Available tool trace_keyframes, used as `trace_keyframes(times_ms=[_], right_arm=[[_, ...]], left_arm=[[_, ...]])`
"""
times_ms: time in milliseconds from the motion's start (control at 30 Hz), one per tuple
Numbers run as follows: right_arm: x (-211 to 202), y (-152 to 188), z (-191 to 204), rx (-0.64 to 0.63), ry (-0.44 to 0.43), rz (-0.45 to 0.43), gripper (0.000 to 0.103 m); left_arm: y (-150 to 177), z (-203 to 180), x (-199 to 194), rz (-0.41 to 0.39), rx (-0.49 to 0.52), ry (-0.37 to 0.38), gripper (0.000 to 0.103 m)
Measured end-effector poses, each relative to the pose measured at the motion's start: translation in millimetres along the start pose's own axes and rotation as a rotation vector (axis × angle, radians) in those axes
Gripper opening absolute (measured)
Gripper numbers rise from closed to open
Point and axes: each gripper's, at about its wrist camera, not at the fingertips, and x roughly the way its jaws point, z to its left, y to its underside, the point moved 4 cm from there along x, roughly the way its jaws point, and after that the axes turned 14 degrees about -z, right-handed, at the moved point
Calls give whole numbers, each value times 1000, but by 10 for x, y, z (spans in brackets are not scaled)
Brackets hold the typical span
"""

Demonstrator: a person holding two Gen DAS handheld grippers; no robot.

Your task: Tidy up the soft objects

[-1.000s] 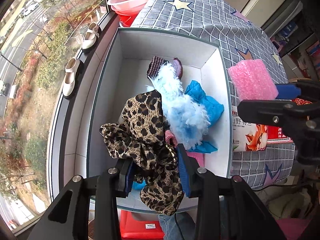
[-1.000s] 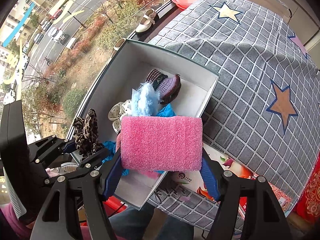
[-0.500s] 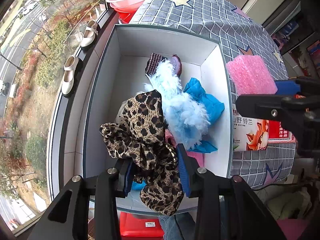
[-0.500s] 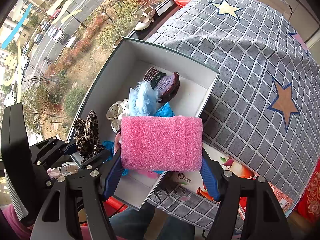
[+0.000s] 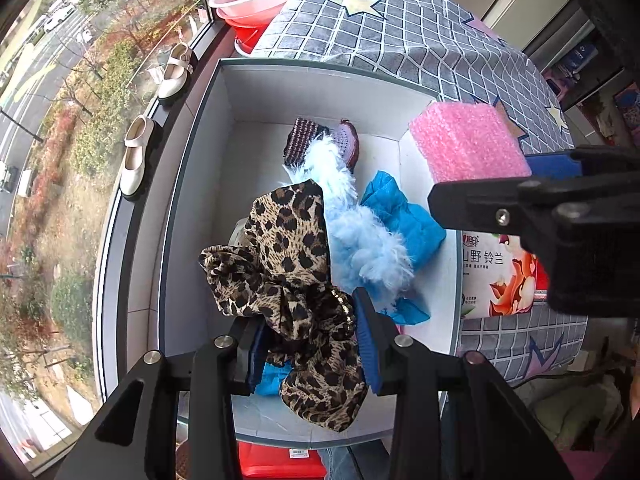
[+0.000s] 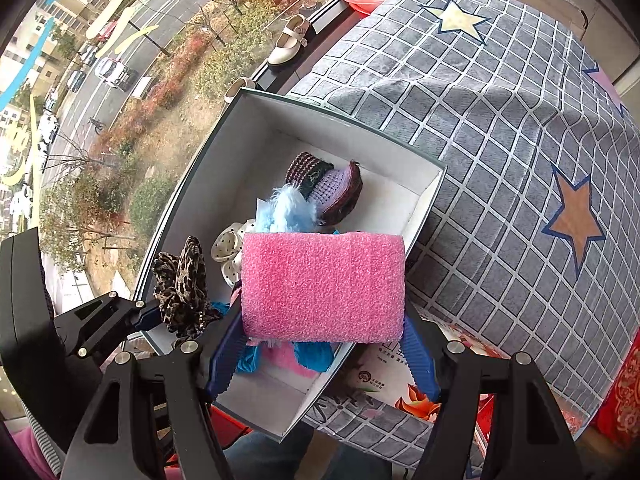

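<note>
- Two grippers are loaded at once: the left gripper (image 5: 308,344) is closed tight on a leopard-print fabric scrunchie (image 5: 288,264), its blue pads (image 5: 366,344) pinching the cloth, which hangs above the near end of the open white cardboard box (image 5: 200,152).
- The right gripper (image 6: 320,344) has its jaws spread wide around a pink foam block (image 6: 323,286), gripped at both ends and held over the box's near right wall.
- Already lying in the box: a light blue feathery tuft (image 5: 352,224), a crumpled blue plastic cover (image 5: 404,216) and a purple knitted pouch (image 6: 332,188).
- Judged step: carrying both items in for deposit. Next, each gripper should likely lower over a free patch of the box floor, then open.
- The box sits on a counter draped in a grey grid cloth with stars (image 6: 500,100).
</note>
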Motion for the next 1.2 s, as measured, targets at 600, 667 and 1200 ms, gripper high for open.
trace_keyframes(times_ms=[600,667,1200], right_arm=[[7,-88,-68,24,-2,-17,89],[-4,-84,-85,30,-1,-19,89],[-67,15,-47,27,7,-15,103]], left_arm=[[-185,104,-93,-96,7,-125,78],[-181,127,-93,-91,-18,-98,78],[-132,123,-130,-78,-50,-84,78]])
